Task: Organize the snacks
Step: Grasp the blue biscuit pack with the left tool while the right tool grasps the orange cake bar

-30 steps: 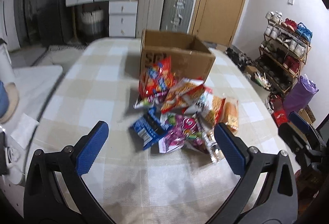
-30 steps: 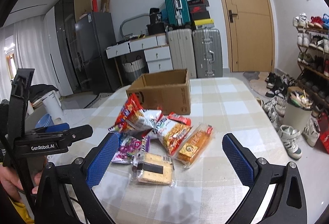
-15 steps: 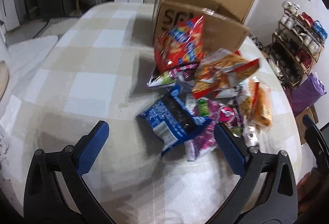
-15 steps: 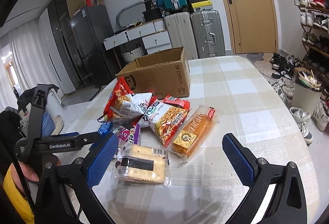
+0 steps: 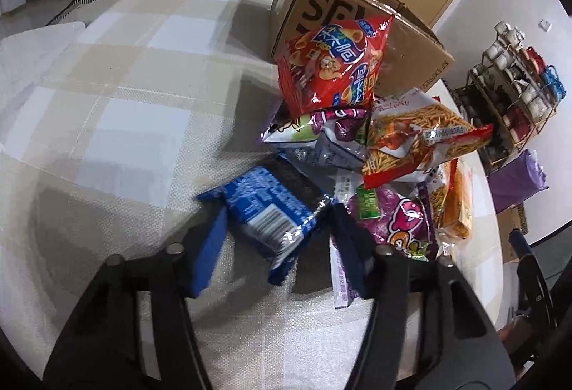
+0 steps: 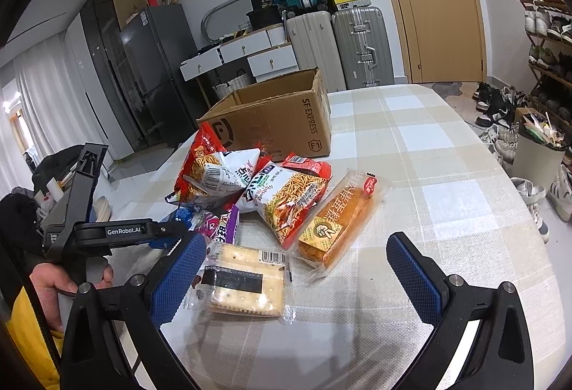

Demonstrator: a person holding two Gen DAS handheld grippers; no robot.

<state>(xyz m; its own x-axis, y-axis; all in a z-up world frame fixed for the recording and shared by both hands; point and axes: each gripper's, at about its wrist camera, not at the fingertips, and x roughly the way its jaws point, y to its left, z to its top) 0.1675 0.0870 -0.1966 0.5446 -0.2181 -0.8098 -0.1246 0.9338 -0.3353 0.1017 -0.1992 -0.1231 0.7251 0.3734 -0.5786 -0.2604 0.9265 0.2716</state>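
Note:
A pile of snack bags lies on the checked table [image 5: 136, 97] in front of an open cardboard box [image 5: 343, 14], also in the right wrist view [image 6: 275, 118]. My left gripper [image 5: 275, 240] has its jaws narrowed on the blue snack pack [image 5: 264, 207], pads touching both sides. Behind it lie a red bag [image 5: 332, 68], a noodle-snack bag [image 5: 418, 136] and a purple bag [image 5: 400, 222]. My right gripper [image 6: 296, 272] is open and empty, just above a clear cracker pack [image 6: 246, 279], with an orange bread pack [image 6: 339, 218] beyond.
A shoe rack [image 5: 514, 82] and a purple bag [image 5: 518, 179] stand past the table's right edge. Suitcases [image 6: 336, 43], drawers [image 6: 250, 57] and a door [image 6: 429, 0] are at the back. A bin [image 6: 540, 150] stands on the floor at right.
My left gripper has moved forward and down to the pile and closed its jaws around the blue snack pack. My right gripper has moved slightly closer to the cracker pack, still open.

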